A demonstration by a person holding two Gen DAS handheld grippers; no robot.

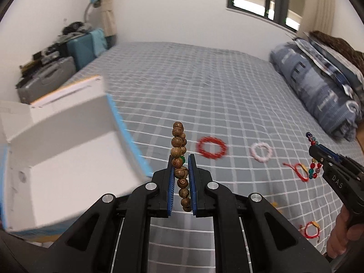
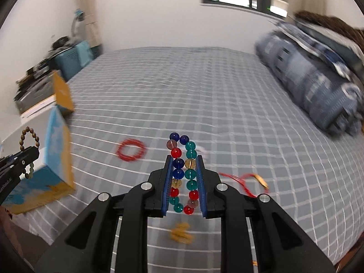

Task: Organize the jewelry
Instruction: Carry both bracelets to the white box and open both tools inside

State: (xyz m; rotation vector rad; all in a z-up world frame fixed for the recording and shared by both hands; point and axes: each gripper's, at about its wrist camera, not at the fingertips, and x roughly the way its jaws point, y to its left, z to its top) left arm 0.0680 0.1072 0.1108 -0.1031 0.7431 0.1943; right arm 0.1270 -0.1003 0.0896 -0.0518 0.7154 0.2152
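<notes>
Beside the open white box (image 1: 56,159), above the checked bedsheet (image 1: 204,91), the left gripper (image 1: 180,182) clenches a wooden bead bracelet (image 1: 179,166). Right of the box, the right gripper (image 2: 183,182) grips a colored glass bead bracelet (image 2: 184,173); a red ring (image 2: 130,150) lies between.

Pinched upright: wooden bracelet (image 1: 180,168), glass-bead bracelet (image 2: 183,174)

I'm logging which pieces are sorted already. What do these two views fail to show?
- White box interior, left wrist view: motion blur and the frame edge cut it off; contents unreadable.
- Pink bracelet: in the right wrist view, mostly hidden behind the glass bead bracelet.
- Yellow item, right wrist view: too blurred to identify.
- Wooden bead bracelet, left wrist view: lower loop hidden between the jaws.
</notes>
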